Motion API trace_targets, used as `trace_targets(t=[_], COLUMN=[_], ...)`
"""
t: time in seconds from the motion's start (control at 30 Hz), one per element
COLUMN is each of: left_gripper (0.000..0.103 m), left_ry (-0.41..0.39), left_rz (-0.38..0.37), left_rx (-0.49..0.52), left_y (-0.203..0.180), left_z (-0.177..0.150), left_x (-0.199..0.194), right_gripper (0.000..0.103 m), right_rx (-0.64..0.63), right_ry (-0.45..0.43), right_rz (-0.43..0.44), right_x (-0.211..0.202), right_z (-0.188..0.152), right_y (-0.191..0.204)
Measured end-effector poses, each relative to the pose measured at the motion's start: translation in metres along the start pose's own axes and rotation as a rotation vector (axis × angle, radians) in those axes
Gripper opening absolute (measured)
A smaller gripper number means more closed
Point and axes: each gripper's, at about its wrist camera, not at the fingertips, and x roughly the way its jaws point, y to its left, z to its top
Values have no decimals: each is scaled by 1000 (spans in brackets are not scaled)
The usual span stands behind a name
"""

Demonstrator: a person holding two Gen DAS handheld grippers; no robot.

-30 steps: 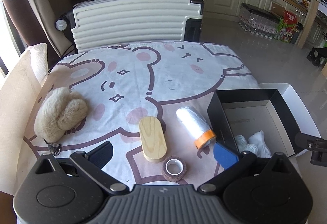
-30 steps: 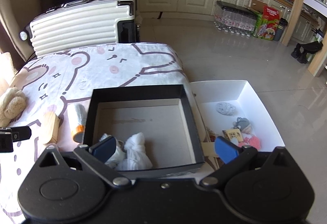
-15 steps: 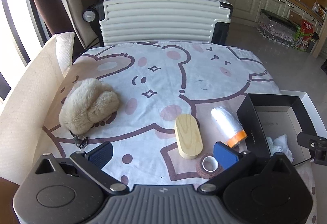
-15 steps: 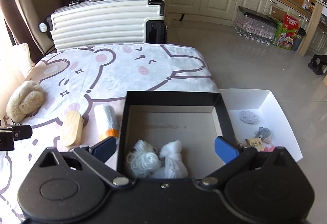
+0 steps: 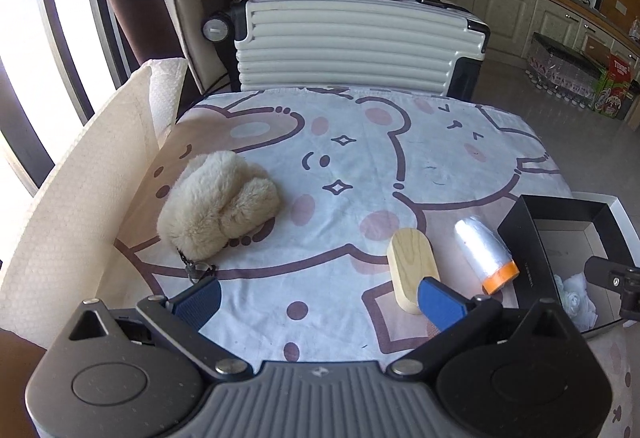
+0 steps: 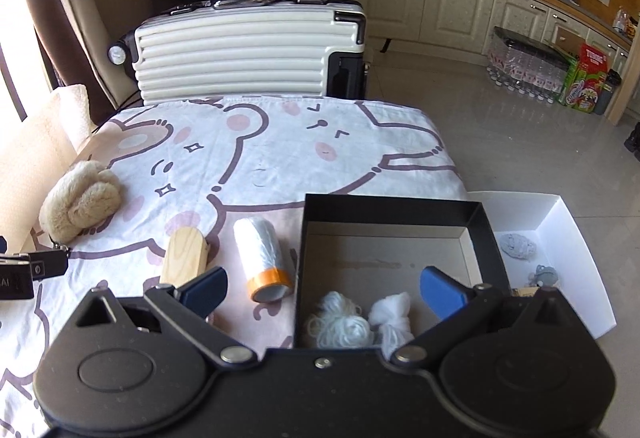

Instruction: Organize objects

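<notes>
— What differs from a moment ago?

— My left gripper (image 5: 320,304) has swung left: the fluffy beige plush (image 5: 218,212) now sits nearer the middle of its view, and the small tape ring I saw before is hidden behind my right finger. My right gripper (image 6: 324,288) has shifted left too, so the wooden block (image 6: 185,256) and the plastic-film roll (image 6: 262,256) show more fully.

— And your grip?

— Both hover above the bear-print cloth (image 5: 360,142), fingers spread wide, holding nothing.

— Where are the things?

— The plush lies far left, the block and roll side by side just left of the black box (image 6: 390,206), which holds white yarn bundles (image 6: 340,324) in its near end. The white tray (image 6: 560,222) stands to its right.
</notes>
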Motion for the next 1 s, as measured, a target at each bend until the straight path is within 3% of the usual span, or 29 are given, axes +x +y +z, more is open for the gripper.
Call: trace_targets(t=[0.2,0.37,0.5,0.77,1.0], left_gripper=[103,101,90,78,61], left_ry=[-9,-24,6,59,109], left_rz=[-5,-53,-128,-201,-250], left_rx=[3,16,29,145,216], left_y=[5,2,-7,-38,-59], left_z=[0,-1,-3,-13,-19], left_x=[2,3,12,37,59], right_gripper=[103,103,103,103,103], right_rx=[-9,-5,-2,-43,-89], right_ry=[-15,-38,-61,-80,-77], right_rz=[6,18,28,45,53], right_x=[1,3,5,16,30], right_z=[3,6,10,15,15], right_y=[9,11,12,14,15])
